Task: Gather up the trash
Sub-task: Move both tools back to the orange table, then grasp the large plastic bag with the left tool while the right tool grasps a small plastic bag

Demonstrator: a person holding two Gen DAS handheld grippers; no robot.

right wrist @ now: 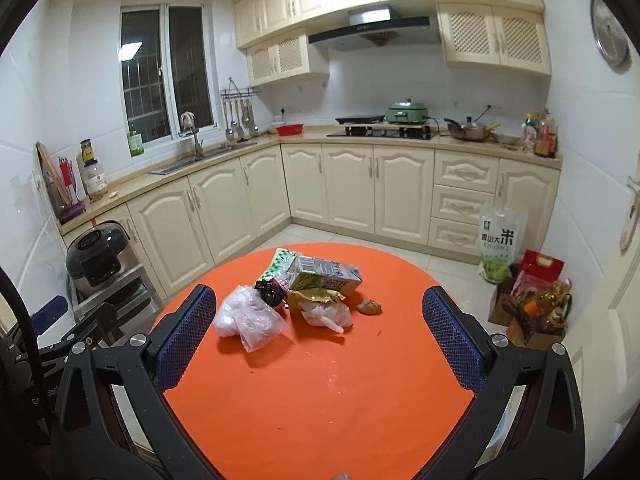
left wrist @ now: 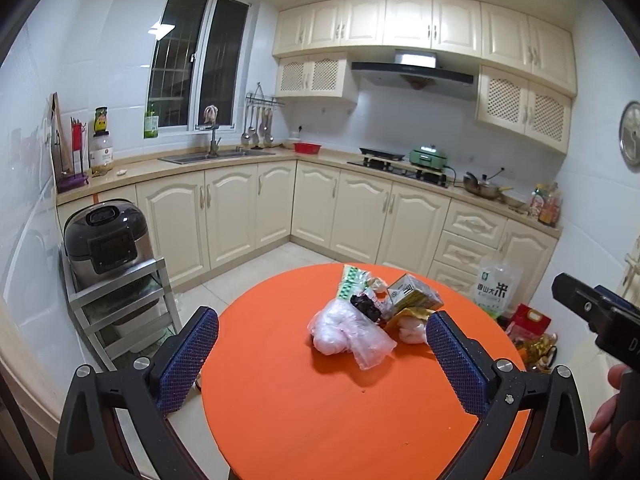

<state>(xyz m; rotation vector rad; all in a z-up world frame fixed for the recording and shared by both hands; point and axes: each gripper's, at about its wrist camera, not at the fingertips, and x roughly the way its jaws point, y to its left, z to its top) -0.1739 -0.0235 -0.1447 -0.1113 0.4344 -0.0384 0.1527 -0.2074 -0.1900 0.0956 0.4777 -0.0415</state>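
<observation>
Trash (right wrist: pixel 288 292) heaped on orange table (right wrist: pixel 320 400).

bare near table (right wrist: pixel 320 400), trash pile (right wrist: pixel 296 296) beyond

Table (right wrist: pixel 320 400) orange. Gripper pads (right wrist: pixel 184 340) blue, mesh-textured; frames black. Carton (right wrist: pixel 324 276) yellow-green with grey print. Bags (right wrist: pixel 248 316) translucent white-pink. Cabinets (right wrist: pixel 360 184) cream, upper doors (right wrist: pixel 472 36) lattice-patterned. Basin (right wrist: pixel 290 129) red.
</observation>
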